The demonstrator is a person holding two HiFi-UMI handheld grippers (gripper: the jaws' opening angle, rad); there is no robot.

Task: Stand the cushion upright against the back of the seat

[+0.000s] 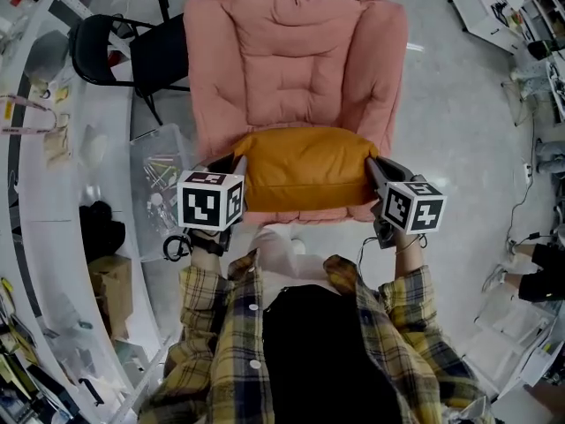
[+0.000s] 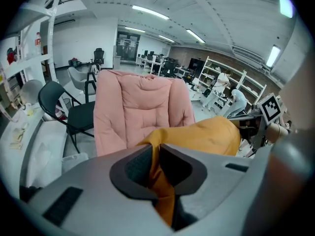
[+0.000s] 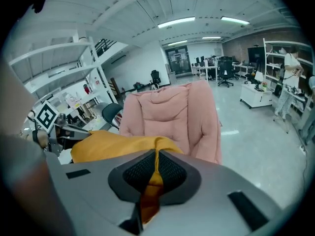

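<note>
Print: the only thing that could be read was the b/w square markers on the cubes of the left gripper (image 1: 237, 162) and the right gripper (image 1: 376, 170). Labels on the things on the white desk (image 1: 53, 193) at left were too small to read.

The cushion (image 1: 305, 168), mustard-orange, lay crosswise over the front part of the seat of the pink armchair (image 1: 296, 56), well short of the backrest. Whether it rested on the seat or hung above it, I could not tell. The left gripper's jaws were pressed on a fold of fabric at the cushion's left end, w/ the fold running down btw. the two pads. The right gripper's jaws pinched the fabric at the right end the same way, nearly together w/ only thin cloth btw. them. The cushion's body bulged btw. the two grippers.

Btw. cushion and backrest showed only the seat's pink padding.

Around: a black chair (image 1: 132, 51) stood just beside the armchair's left side, a clear plastic bin (image 1: 159, 170) was near the left gripper, and a cardboard box (image 1: 110, 285) sat by the desk. The grey floor (image 1: 459, 122) at right had cables on it. The person's plaid shirt (image 1: 212, 352) filled the bottom of the head view. Shelving etc. stood far back in both gripper views.
</note>
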